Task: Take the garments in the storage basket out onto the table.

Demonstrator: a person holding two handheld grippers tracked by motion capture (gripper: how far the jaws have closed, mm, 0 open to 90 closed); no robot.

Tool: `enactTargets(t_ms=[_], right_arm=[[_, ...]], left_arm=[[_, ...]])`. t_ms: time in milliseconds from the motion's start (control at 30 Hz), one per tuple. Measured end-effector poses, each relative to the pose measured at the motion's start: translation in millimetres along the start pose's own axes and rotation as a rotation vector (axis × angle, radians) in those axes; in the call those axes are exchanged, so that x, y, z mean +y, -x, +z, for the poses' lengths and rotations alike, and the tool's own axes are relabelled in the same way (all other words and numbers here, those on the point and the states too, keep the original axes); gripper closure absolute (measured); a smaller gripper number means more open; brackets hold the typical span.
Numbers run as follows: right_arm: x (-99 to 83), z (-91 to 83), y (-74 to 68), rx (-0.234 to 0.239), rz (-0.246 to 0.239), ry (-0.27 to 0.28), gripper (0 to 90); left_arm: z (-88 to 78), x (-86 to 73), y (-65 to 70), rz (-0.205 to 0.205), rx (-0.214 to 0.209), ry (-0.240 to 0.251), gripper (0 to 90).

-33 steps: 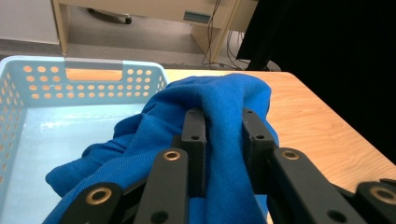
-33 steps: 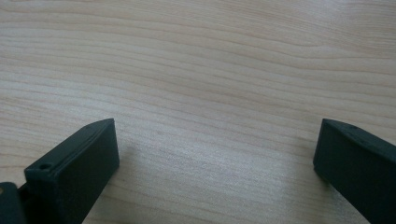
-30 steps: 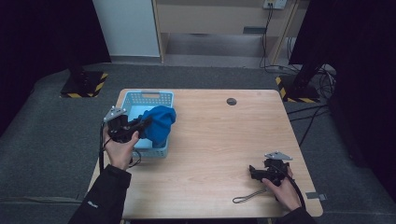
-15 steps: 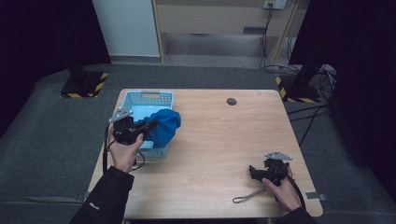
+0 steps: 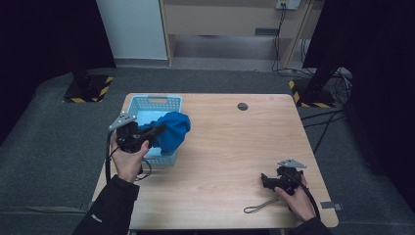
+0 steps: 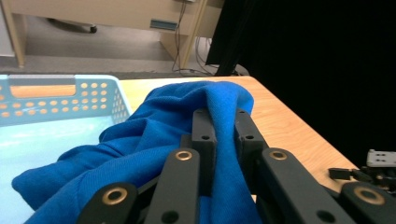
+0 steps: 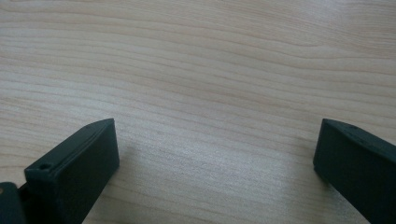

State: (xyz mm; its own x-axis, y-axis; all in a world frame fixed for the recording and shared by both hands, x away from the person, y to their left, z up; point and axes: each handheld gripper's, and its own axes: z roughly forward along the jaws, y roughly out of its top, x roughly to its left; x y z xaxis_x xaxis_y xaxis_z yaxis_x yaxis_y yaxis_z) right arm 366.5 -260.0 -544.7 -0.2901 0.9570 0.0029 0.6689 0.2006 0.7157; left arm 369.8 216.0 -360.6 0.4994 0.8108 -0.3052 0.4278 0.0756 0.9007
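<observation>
A blue cloth hangs bunched over the right side of a light blue perforated basket at the table's left. My left gripper is shut on a fold of it. In the left gripper view the two black jaws stand close together with the blue cloth pinched between them at the left gripper's tips, and the basket lies behind. My right gripper rests low near the table's front right. The right gripper is open over bare wood, with nothing between its jaws.
The wooden table carries a small dark round disc near its far edge. A cable loop lies by the front edge beside the right hand. Dark stands with striped bases flank the table on the floor.
The left gripper and the blue cloth have shifted slightly to the right, with more cloth over the basket's right rim. The right hand has kept still.
</observation>
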Motion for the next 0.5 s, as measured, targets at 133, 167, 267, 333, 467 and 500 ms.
enactTargets(t_ms=[133, 167, 267, 333, 467, 500], right_arm=[[0.0, 0.0, 0.0, 0.000, 0.000, 0.000, 0.4], [0.0, 0.0, 0.0, 0.000, 0.000, 0.000, 0.4], [0.0, 0.0, 0.0, 0.000, 0.000, 0.000, 0.4], [0.0, 0.0, 0.0, 0.000, 0.000, 0.000, 0.4], [0.0, 0.0, 0.0, 0.000, 0.000, 0.000, 0.4], [0.0, 0.0, 0.0, 0.000, 0.000, 0.000, 0.4]], left_arm=[[-2.2, 1.6, 4.3, 0.006, -0.018, 0.005, 81.3], [-2.5, 1.8, 4.9, 0.007, -0.022, 0.007, 81.3], [-3.6, 2.4, 5.8, 0.001, -0.030, 0.011, 81.3], [-4.8, 3.0, 6.4, 0.001, -0.033, 0.016, 81.3], [-7.9, 5.1, 8.9, 0.001, -0.043, 0.027, 81.3], [-8.4, 5.5, 9.8, 0.002, -0.046, 0.031, 81.3]])
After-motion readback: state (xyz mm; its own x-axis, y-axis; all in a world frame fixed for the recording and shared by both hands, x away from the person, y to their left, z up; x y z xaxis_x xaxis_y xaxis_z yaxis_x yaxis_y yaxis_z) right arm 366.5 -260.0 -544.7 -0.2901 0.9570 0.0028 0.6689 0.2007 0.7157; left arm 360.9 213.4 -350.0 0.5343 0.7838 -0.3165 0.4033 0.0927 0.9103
